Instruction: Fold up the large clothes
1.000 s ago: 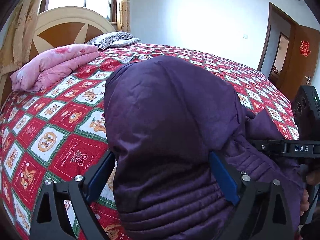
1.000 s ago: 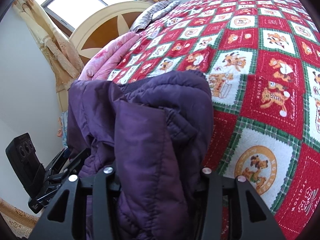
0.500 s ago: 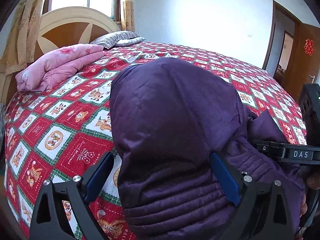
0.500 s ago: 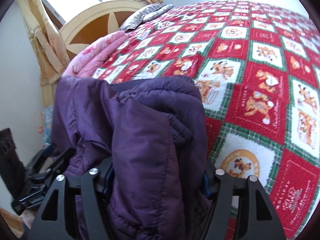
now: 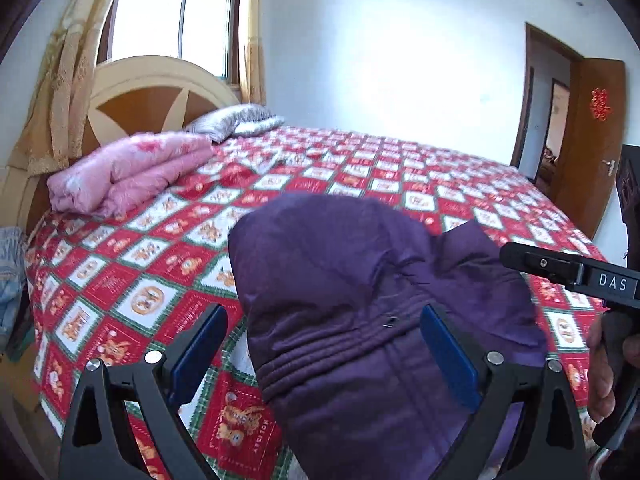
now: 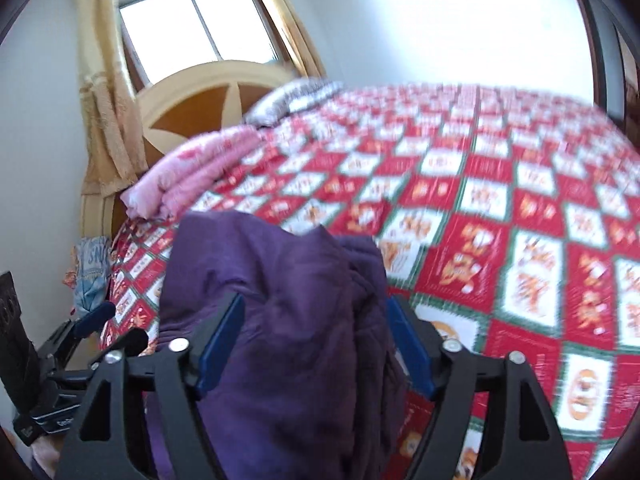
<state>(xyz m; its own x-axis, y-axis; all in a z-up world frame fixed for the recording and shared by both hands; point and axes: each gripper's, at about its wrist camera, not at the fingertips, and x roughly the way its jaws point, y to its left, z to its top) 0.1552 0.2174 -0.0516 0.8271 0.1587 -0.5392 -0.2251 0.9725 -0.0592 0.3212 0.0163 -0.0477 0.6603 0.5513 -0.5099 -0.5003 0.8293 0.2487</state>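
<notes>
A purple padded jacket point(image 5: 360, 280) lies bunched in a folded heap on the red, white and green patchwork bedspread point(image 5: 132, 280), near the bed's front edge. My left gripper point(image 5: 324, 346) hovers over its near end, open wide, and its left pad point(image 5: 200, 344) stands clear of the cloth. The right gripper point(image 5: 572, 276) shows at the right edge with a hand on it. In the right wrist view the jacket point(image 6: 288, 300) bulges between the jaws of my right gripper point(image 6: 316, 344), which are opening, and both blue pads show bare. The left gripper point(image 6: 100, 324) sits at lower left.
A folded pink quilt point(image 5: 128, 172) and a striped pillow point(image 5: 236, 120) lie by the round wooden headboard point(image 5: 156, 92) under the window. Pale blue clothing point(image 6: 90, 276) hangs off the bed's left side. An open brown door point(image 5: 588, 132) is at the far right.
Both grippers have drawn back and up from the jacket, so it looks smaller and lower. The right gripper's jaws have spread apart and let go of the cloth. The left stayed wide.
</notes>
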